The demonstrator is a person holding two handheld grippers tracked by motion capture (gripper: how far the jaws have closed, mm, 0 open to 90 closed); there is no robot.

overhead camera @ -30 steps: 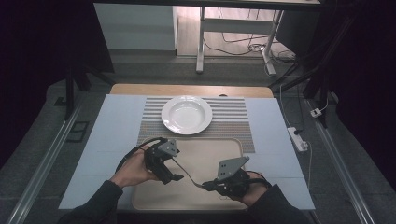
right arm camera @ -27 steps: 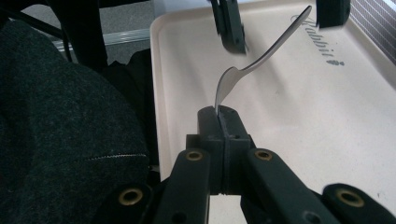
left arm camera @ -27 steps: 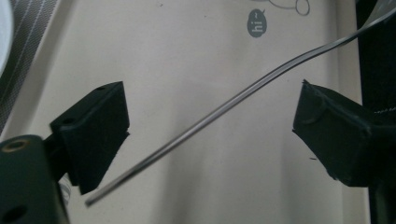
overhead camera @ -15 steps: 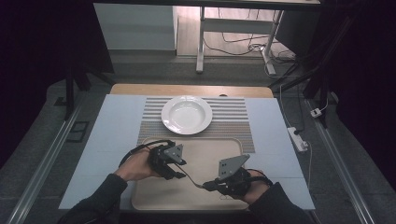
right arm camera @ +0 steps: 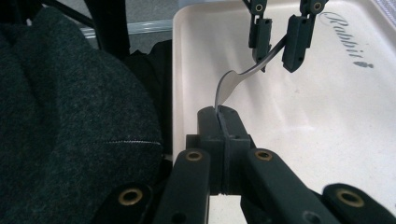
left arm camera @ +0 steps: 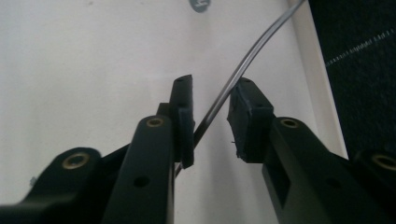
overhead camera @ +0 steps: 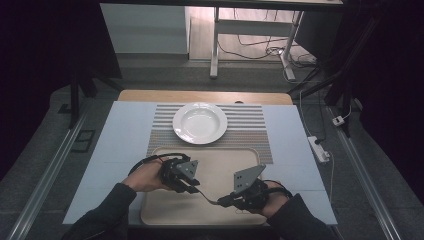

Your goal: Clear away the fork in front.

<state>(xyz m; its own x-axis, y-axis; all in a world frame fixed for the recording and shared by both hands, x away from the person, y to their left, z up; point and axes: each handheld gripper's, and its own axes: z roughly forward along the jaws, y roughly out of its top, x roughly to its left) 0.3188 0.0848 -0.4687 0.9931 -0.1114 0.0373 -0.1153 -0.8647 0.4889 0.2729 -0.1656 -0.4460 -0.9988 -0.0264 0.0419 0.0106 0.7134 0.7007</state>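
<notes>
- The left gripper has shifted inward over the beige tray — its jaws now stand apart around the spoon's handle.
- The right gripper stays clamped on the spoon — a handover looks likely.

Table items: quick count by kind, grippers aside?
Plate, white, on the mat: 1
Striped placemat: 1
Tray, cream: 1
Metal utensil, held over the tray, right gripper shut on one end, handle between the left gripper's open jaws; spoon or fork, cannot tell: 1
Total: 4
</notes>
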